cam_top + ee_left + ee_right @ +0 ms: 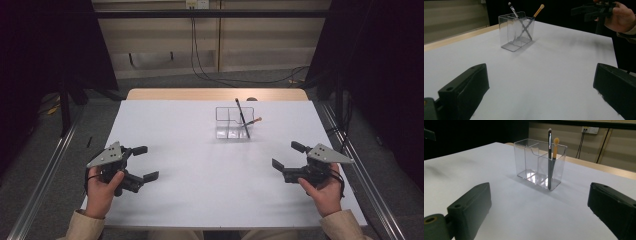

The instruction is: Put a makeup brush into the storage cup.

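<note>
Both the left gripper and the right gripper rest near the front of the white worktop with jaws spread and empty, well apart from the clear organizer holding two brushes, so the reach seems not yet begun and next calls for advancing toward it.

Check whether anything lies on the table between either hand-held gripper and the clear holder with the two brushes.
Nothing visible does. Bare white table lies between the left hand-held gripper, the right hand-held gripper and the clear holder. Both brushes stand inside it, in one compartment.
</note>
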